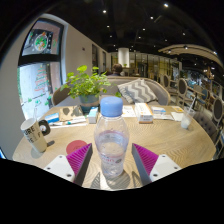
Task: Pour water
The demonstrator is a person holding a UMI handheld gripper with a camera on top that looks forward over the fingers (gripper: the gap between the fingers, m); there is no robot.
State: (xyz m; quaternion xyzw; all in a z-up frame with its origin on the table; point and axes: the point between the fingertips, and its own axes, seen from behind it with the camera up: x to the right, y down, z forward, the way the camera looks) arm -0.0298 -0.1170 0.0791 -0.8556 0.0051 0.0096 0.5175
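A capped water bottle (111, 135) stands between the jaws, whose pink pads press its sides, above a round wooden table (170, 140). A white mug (35, 132) waits at left. With the blue cap on, tipping would pour nothing; a loose squeeze could drop it.

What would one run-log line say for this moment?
gripper: shut on bottle | bottle: upright, capped | mug: on table, apart | pouring: not begun
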